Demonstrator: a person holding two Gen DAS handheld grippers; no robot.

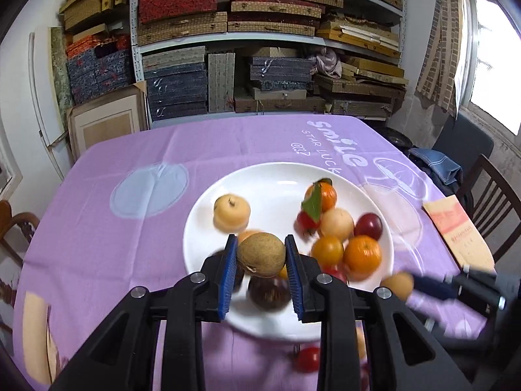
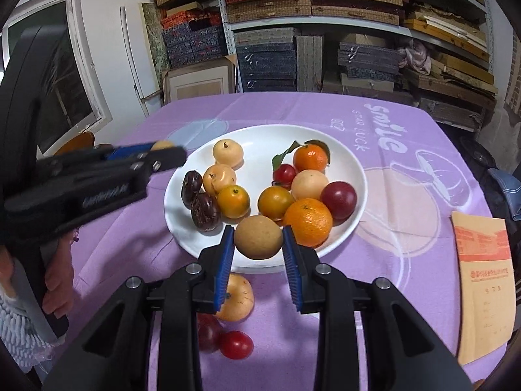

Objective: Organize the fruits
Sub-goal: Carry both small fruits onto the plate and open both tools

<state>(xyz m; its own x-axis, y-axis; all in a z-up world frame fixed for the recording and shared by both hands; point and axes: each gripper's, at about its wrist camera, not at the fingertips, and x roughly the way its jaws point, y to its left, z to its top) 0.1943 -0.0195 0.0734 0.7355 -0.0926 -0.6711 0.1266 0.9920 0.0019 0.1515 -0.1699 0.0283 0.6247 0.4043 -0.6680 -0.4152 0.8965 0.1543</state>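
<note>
- Currently: left gripper (image 1: 260, 255) clamped on a round tan-brown fruit (image 1: 261, 254), blue pads pressed on both its sides, held above the near edge of the white plate (image 1: 276, 176).
- Likewise for the right gripper (image 2: 258, 241): clenched on a second round tan fruit (image 2: 258, 237), held over the near rim of the same plate.
- Seen in the right wrist view at far left: the left gripper, held by a hand (image 2: 58, 280), with a bit of its tan fruit showing between the blue pads.
- Seen in the left wrist view at lower right, blurred: the right gripper (image 1: 410, 285) with its pale fruit at the tip.
- On the plate, left group: two pale peach-coloured fruits, two dark brown wrinkled fruits (image 2: 198, 200), one small yellow-orange fruit.
- On the plate, right group: a mandarin with green leaves (image 2: 310, 158), a small red tomato, a pale round fruit, a yellow-orange one, a dark red plum (image 2: 338, 199), a large orange (image 2: 307, 222).
- Off the plate, on the purple tablecloth (image 2: 130, 234) by its near edge: a pale peach-coloured fruit (image 2: 239, 299), a red cherry tomato (image 2: 236, 344), a dark red fruit beside it.
- Right of the plate, well apart: a tan envelope with red print (image 2: 482, 280).
</note>
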